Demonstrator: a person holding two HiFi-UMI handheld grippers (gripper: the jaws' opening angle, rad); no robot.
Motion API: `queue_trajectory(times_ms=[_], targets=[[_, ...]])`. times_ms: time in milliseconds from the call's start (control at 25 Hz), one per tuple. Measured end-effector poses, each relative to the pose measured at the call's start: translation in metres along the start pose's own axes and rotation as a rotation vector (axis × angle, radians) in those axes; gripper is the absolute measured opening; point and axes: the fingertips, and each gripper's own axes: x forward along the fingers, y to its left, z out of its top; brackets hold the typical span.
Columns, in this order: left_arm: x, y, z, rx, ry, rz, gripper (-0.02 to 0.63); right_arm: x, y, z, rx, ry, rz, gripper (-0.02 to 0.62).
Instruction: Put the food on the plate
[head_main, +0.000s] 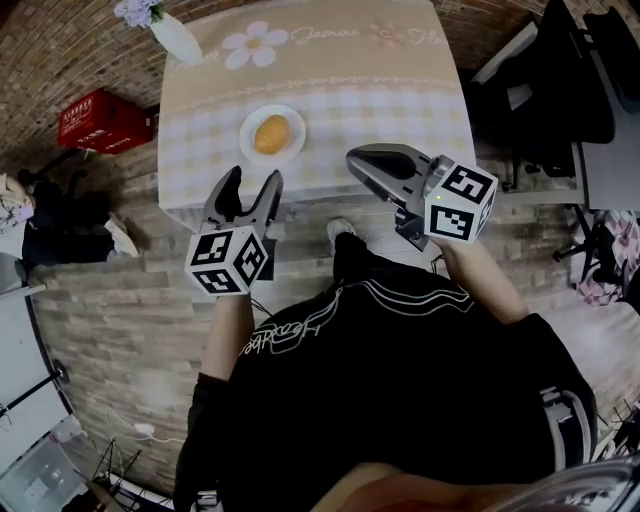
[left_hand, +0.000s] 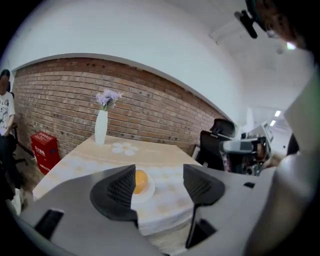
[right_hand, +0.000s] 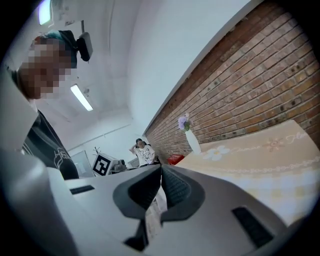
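Observation:
An orange bun (head_main: 271, 133) lies on a small white plate (head_main: 291, 151) near the front edge of the table (head_main: 400, 90), which has a checked beige cloth. My left gripper (head_main: 252, 183) is held in the air just short of that edge, open and empty. Past its inner left pad in the left gripper view I see the bun (left_hand: 140, 180) on the plate (left_hand: 148, 191), well beyond the left gripper (left_hand: 160, 186). My right gripper (head_main: 362, 160) hangs to the right of the plate, rolled on its side and shut. In its own view the right gripper (right_hand: 161, 172) holds nothing.
A white vase with purple flowers (head_main: 172, 32) stands at the table's far left corner. A red crate (head_main: 103, 120) sits on the floor to the left. Black office chairs (head_main: 560, 80) and a desk stand on the right. A person (right_hand: 141, 150) stands by the brick wall.

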Motion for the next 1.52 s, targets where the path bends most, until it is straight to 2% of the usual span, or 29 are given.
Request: queue_trajectory(times_ms=[200,280,320,480,640,1040,1520], targets=[[-0.055,-0.045,0.023,0.002,-0.078,-0.108,0.24,-0.011,0.043,0.002,-0.013,-0.033,0.059,-0.003],[-0.073,-0.059,0.031,0.008,-0.1,-0.145,0.145,-0.014,0.059,0.0,-0.004,-0.043,0.087,-0.003],[-0.081,-0.065,0.034,0.008,-0.11,-0.162,0.119,-0.016,0.068,-0.001,-0.008,-0.048,0.095,-0.003],[-0.108,-0.087,0.036,-0.009,-0.142,-0.222,0.091,-0.023,0.092,-0.007,0.017,-0.074,0.113,-0.003],[-0.125,-0.102,0.03,-0.01,-0.155,-0.253,0.022,-0.03,0.106,-0.013,0.015,-0.081,0.1,-0.003],[-0.137,-0.127,0.02,0.015,-0.152,-0.296,0.009,-0.043,0.114,-0.022,0.025,-0.091,0.072,-0.003],[-0.135,-0.124,0.017,-0.001,-0.144,-0.27,0.009,-0.048,0.111,-0.021,0.026,-0.11,0.064,-0.003]])
